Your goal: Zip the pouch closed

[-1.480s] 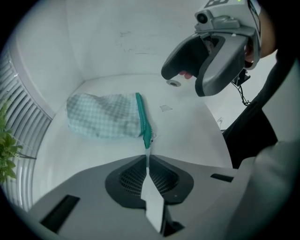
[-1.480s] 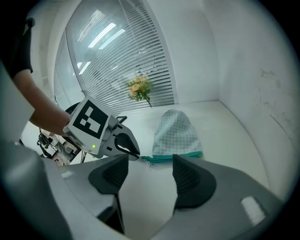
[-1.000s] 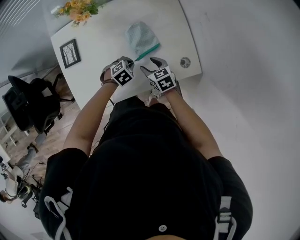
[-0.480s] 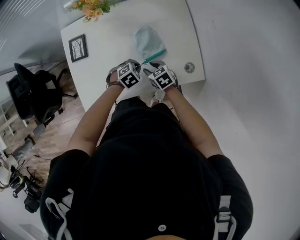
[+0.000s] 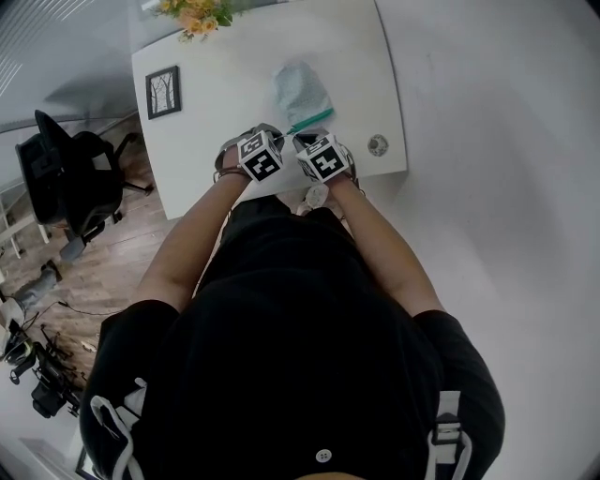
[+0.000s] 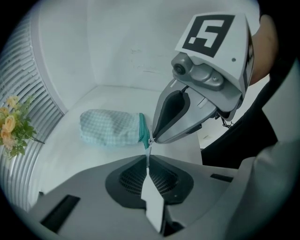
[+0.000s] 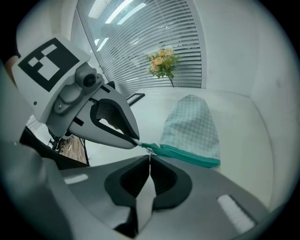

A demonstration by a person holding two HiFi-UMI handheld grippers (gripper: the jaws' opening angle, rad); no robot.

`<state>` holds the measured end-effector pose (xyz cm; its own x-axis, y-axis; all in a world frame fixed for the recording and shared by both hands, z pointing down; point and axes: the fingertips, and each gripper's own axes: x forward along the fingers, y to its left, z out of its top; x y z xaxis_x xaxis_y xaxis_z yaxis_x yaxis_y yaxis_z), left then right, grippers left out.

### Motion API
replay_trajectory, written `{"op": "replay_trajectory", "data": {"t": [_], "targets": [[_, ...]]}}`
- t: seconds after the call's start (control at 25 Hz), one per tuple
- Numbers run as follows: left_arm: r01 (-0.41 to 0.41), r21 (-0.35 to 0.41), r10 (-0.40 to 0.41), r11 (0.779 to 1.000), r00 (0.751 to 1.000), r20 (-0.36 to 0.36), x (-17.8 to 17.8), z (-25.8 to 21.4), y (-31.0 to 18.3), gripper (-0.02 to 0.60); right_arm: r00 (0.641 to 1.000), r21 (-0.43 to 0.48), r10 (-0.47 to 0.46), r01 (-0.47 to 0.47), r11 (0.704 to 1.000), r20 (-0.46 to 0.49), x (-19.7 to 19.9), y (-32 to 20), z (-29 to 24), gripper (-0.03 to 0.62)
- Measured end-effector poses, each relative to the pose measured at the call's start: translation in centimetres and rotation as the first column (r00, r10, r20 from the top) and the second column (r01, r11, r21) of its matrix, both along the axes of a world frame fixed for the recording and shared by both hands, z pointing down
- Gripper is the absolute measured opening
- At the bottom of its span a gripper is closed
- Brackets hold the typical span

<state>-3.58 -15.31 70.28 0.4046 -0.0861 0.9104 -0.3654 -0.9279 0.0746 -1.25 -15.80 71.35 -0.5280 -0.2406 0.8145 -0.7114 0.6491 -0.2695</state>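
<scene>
A pale teal checked pouch lies on the white table, its green zipper facing me. Both grippers meet at the zipper's near end. My left gripper is shut on the zipper's end tab; in the right gripper view the left gripper's fingertips pinch the green tape. My right gripper has just closed its jaws on the small silver zipper pull. The pouch stretches away from my left gripper, and the right gripper's fingers reach in from the right. The zipper runs off to the right.
A framed picture lies at the table's left and a bunch of flowers at its far edge. A round grommet sits near the right corner. A black office chair stands on the floor at the left.
The right gripper, open a second ago beside the zipper, has come in next to the left gripper and shut at the zipper's near end. The left gripper stays shut there.
</scene>
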Motion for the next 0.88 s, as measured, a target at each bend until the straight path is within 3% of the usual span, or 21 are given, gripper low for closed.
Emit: {"op": "replay_trajectory", "data": {"t": [0.88], "targets": [[0.078,0.015,-0.078,0.997,0.997,0.008,-0.7,-0.5,0.1,0.02,0.999,-0.018,0.027,-0.027,0.999,-0.024,1.8,-0.3,0.3,0.014]]}}
